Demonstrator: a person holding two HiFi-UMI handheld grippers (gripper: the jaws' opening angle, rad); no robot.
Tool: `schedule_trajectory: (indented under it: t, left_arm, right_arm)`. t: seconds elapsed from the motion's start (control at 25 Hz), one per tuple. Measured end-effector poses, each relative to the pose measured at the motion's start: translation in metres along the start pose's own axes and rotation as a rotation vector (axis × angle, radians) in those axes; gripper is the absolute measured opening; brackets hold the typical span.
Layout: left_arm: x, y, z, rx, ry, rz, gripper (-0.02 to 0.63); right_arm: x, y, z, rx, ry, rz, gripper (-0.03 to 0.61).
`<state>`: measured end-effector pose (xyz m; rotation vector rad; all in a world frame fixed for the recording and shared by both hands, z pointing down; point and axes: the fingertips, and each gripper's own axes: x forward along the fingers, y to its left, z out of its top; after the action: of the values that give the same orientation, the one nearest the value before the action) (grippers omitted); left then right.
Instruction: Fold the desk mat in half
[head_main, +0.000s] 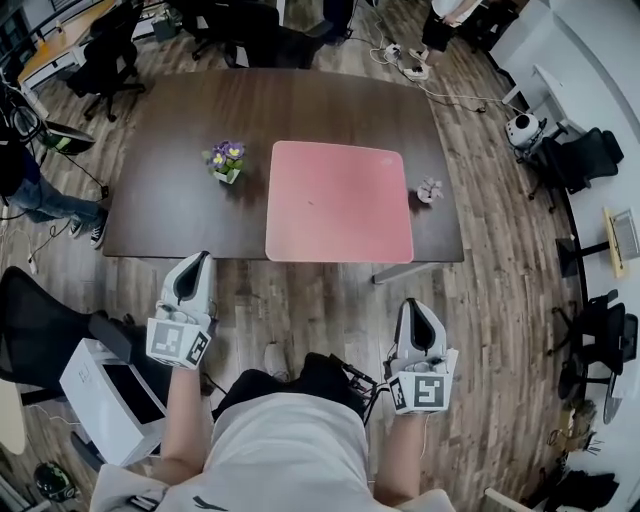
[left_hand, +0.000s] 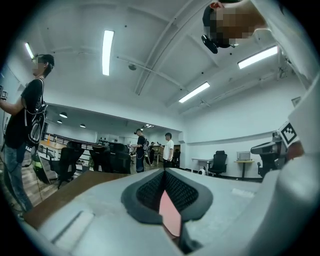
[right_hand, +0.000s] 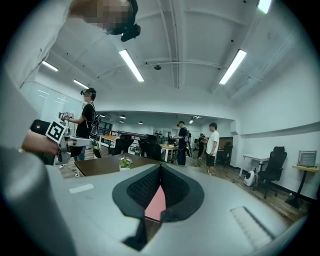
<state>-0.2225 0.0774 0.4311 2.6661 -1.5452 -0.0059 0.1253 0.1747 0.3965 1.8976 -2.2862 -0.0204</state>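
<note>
Mat (head_main: 338, 200) lies flat and unfolded on the right half of the counter (head_main: 170, 150), with its near edge along the counter's front edge. We judge the fold not started.

We hold both grippers back by the body over the floor, well apart from the mat. Left gripper (head_main: 193, 262) has its jaws together and nothing in them. Right gripper (head_main: 416, 306) is the same, tips meeting and empty. The pink showing through each gap in the gripper views is only the mat (left_hand: 170, 215) (right_hand: 156, 205) far off. This looks like a ready stance, each gripper roughly lined up with one near corner.

Edges: the near corners sit at the counter's lip, so we judge them the easiest to pinch. The pot (head_main: 226, 160) stands just beside the mat's far left corner and a small ornament (head_main: 429, 189) just beside its right edge, so a sideways fold could knock either. The counter beyond the far edge is bare, so there is open room for a near-to-far fold.
</note>
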Motion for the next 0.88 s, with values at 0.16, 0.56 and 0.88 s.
schedule_trajectory:
  t: [0.16,0.56,0.88]
  left_arm:
    - [0.006,0.013,-0.006,-0.018,0.004,-0.001,0.005]
    - [0.051,0.028,-0.019,-0.050,0.011,0.034,0.005]
    - [0.118,0.053,-0.017,-0.050,0.004,0.091,0.005]
  right_arm:
    - [0.006,0.010,-0.008,-0.003,0.034,-0.007,0.003]
    - [0.060,-0.011,-0.021,-0.008,0.082,0.028,0.002]
    - [0.136,-0.064,-0.021,-0.014,0.076,0.029,0.002]
